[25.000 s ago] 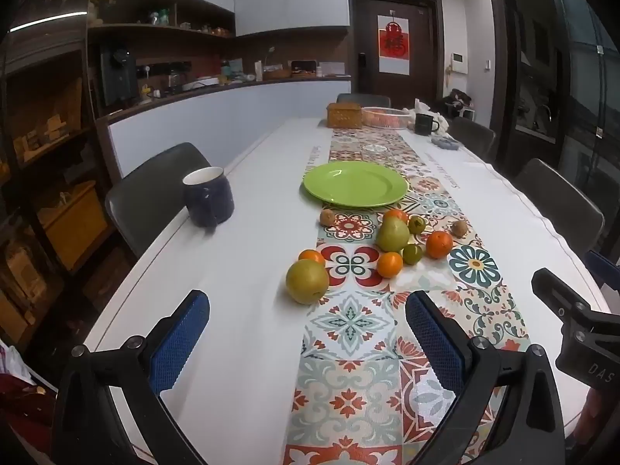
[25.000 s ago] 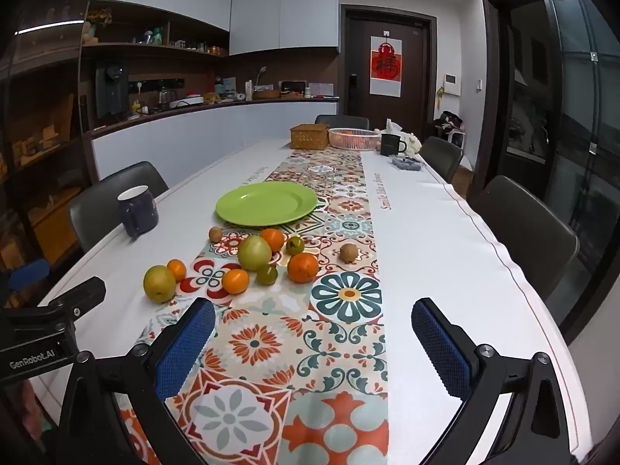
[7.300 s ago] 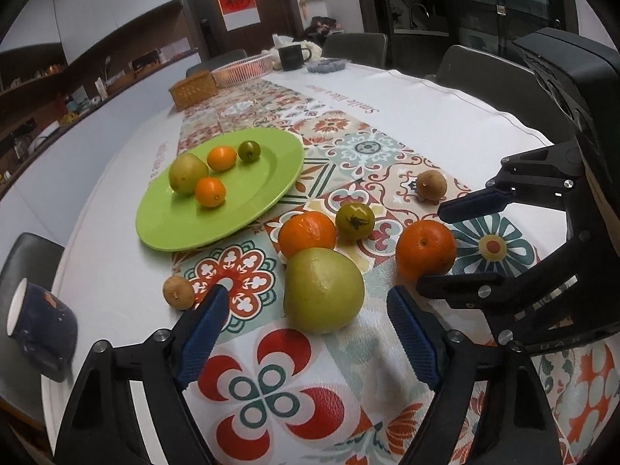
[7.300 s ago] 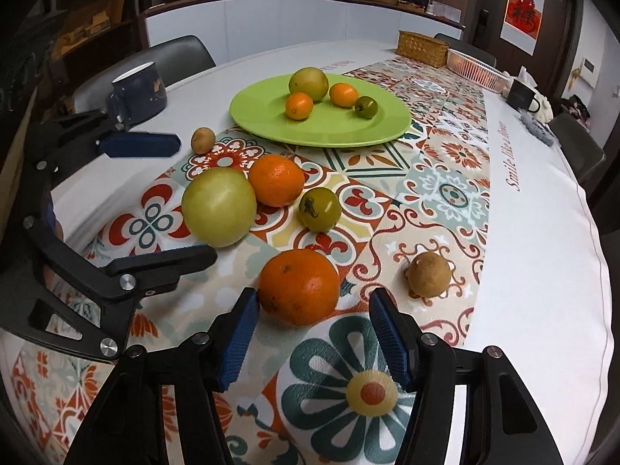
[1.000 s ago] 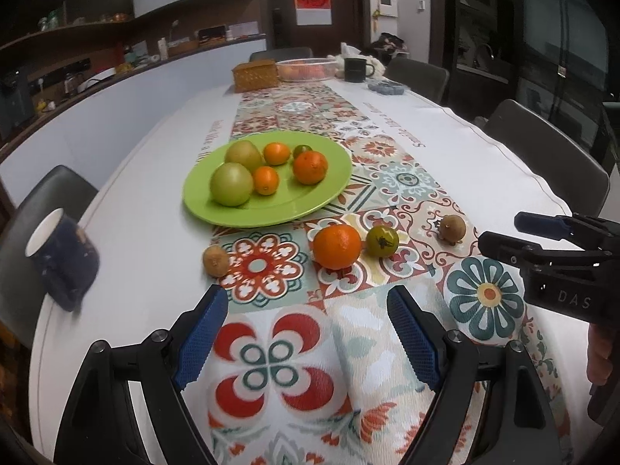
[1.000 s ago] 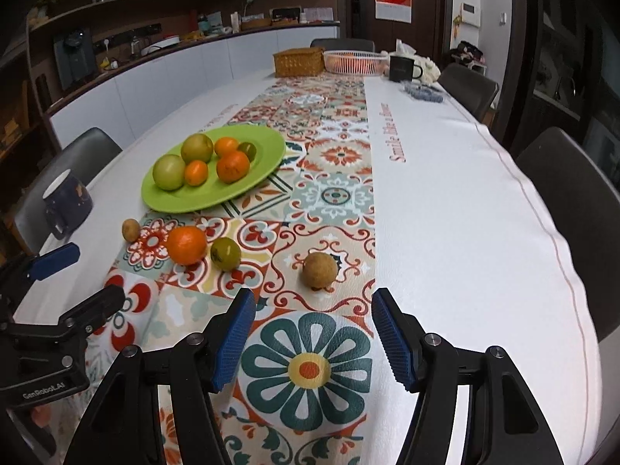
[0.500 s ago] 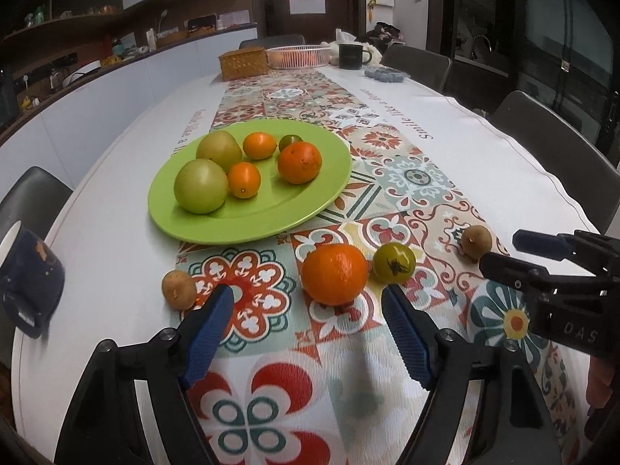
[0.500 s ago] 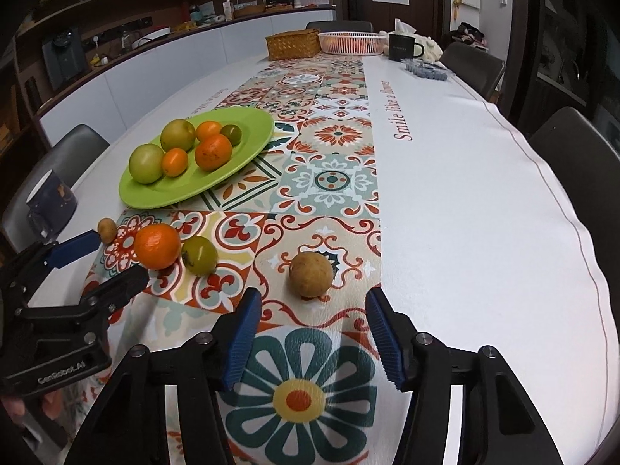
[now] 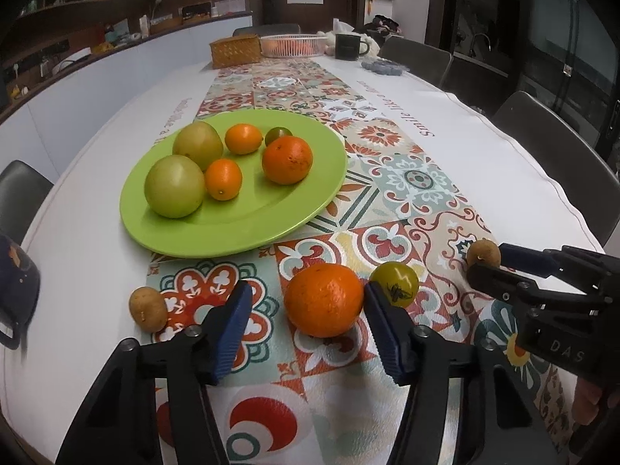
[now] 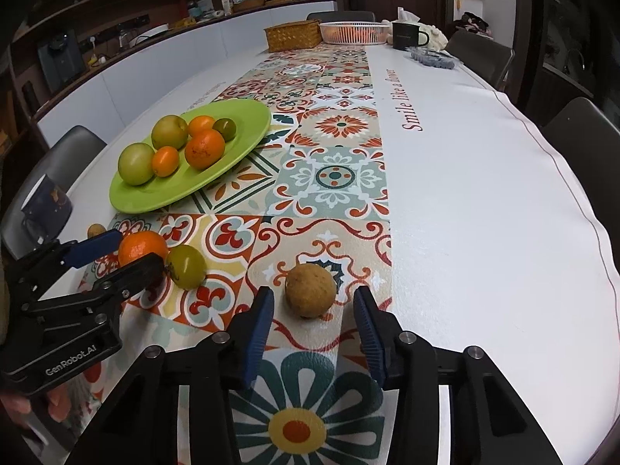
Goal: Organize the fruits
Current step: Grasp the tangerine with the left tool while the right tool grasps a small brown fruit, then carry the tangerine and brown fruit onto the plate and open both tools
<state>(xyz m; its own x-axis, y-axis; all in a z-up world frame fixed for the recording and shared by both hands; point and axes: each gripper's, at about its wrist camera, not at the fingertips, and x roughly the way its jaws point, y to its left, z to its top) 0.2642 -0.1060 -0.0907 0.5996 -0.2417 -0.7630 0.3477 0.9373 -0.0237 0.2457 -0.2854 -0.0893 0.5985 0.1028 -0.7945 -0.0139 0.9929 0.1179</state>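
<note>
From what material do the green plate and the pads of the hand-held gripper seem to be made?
Green plate: probably glazed ceramic or hard plastic; smooth, evenly coloured, with soft glossy reflections. Pads of the left hand-held gripper: likely blue rubber or soft plastic; matte with fine ribbing.

Even indoor light from overhead; white tablecloth [image 10: 484,201] bright, cabinets and doorway behind dim. Soft short shadows under orange [image 9: 324,300] and brown fruit [image 10: 310,290]; mild sheen on green plate [image 9: 248,228]. Strong fisheye bowing with black vignetted corners; centre sharp, dark mug [image 9: 15,290] at left edge motion-blurred.
</note>
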